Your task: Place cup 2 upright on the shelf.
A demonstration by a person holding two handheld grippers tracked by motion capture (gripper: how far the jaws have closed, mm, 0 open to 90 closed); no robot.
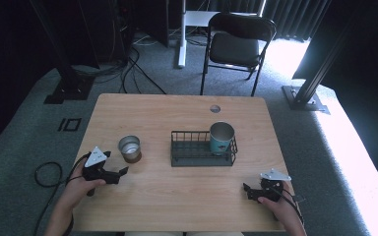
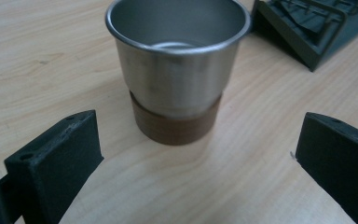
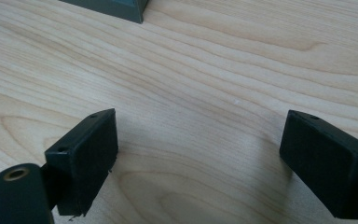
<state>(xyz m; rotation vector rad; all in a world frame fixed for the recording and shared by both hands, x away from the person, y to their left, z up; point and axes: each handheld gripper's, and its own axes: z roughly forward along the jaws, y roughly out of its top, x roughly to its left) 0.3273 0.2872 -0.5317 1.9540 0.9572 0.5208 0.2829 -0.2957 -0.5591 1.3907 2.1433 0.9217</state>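
Work was barely begun: the left gripper (image 1: 123, 171) stood wide open and empty just short of the steel cup (image 2: 177, 70) on the table (image 1: 177, 196), nothing grasped, while the right gripper (image 1: 246, 189) rested open, empty.

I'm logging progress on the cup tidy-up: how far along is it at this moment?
Looks about half done: the teal cup already stands in the wire basket. In hand: the left gripper, open, faces the steel cup without touching it. Left, probably: grasping that cup and setting it in the basket. The right gripper is open over bare table.
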